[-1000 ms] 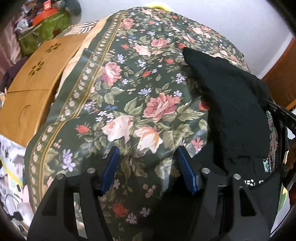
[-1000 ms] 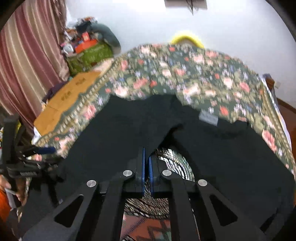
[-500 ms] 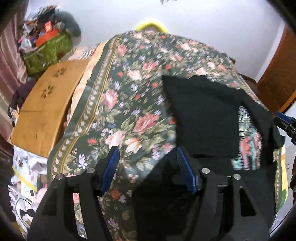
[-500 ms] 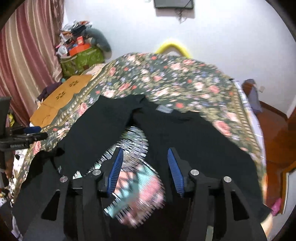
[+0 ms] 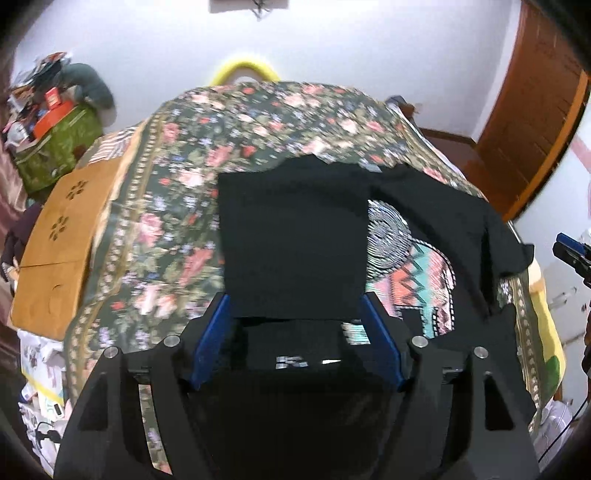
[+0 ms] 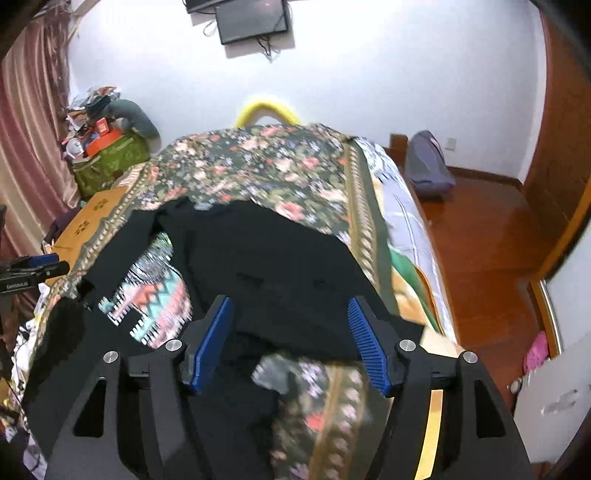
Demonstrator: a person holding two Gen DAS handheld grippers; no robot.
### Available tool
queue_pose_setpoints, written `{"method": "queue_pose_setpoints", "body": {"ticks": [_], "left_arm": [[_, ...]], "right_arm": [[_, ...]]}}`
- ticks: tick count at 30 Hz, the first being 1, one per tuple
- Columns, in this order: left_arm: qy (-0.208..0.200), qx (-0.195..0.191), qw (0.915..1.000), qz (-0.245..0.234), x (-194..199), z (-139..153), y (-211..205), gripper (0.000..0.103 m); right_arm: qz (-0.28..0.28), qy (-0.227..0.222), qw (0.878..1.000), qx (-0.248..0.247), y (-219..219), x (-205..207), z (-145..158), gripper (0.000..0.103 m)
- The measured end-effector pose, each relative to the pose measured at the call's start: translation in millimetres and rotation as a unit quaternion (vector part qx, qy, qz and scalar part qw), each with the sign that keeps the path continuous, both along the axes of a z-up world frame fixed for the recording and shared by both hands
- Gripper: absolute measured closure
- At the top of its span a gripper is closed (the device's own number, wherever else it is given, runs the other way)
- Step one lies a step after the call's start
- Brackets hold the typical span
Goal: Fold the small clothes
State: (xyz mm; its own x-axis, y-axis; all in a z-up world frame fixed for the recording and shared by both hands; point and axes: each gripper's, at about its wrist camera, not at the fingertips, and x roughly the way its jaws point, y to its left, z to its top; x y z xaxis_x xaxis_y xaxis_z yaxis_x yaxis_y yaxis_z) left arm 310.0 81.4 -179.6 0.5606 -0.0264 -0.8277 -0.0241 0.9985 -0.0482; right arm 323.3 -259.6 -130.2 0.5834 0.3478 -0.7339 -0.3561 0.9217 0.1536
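Both your grippers have pulled back & up off the black T-shirt, now half-folded on the floral bedspread. L gripper & R gripper: jaws opening, nothing gripped.

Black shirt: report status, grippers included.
Left gripper and right gripper opening, nothing gripped. Black shirt on floral bedspread, sides folded in, print showing. Nothing in the way.

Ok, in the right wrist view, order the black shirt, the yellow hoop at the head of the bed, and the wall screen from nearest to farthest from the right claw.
1. Black shirt: on the bedspread, right before the right claw.
2. Yellow hoop: behind the far end of the bed.
3. Wall screen: high on the white wall, top centre.
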Motion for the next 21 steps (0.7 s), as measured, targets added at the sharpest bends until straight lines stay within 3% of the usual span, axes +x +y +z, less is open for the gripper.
{"method": "queue_pose_setpoints", "body": {"ticks": [9,11,17,19,21], "left_arm": [[0.061,0.003,0.9980,-0.014,19.7,-58.2,-25.5,0.031],[0.052,-0.009,0.9985,-0.009,18.5,-61.9,-23.4,0.024],[0.049,-0.011,0.9986,-0.016,17.6,-66.7,-22.5,0.021],[0.046,-0.008,0.9988,-0.016,18.0,-66.7,-23.4,0.020],[0.044,-0.010,0.9988,-0.016,18.1,-67.3,-22.6,0.019]], "right_arm": [[0.019,0.035,0.999,0.011,24.7,19.3,-39.0,0.042],[0.016,0.047,0.999,0.014,32.0,30.0,-51.3,0.042],[-0.012,0.066,0.998,0.018,37.7,54.3,-77.7,0.042],[-0.023,0.058,0.998,0.024,34.2,57.0,-80.4,0.050],[-0.033,0.048,0.998,0.021,30.5,56.5,-79.1,0.073]]}}
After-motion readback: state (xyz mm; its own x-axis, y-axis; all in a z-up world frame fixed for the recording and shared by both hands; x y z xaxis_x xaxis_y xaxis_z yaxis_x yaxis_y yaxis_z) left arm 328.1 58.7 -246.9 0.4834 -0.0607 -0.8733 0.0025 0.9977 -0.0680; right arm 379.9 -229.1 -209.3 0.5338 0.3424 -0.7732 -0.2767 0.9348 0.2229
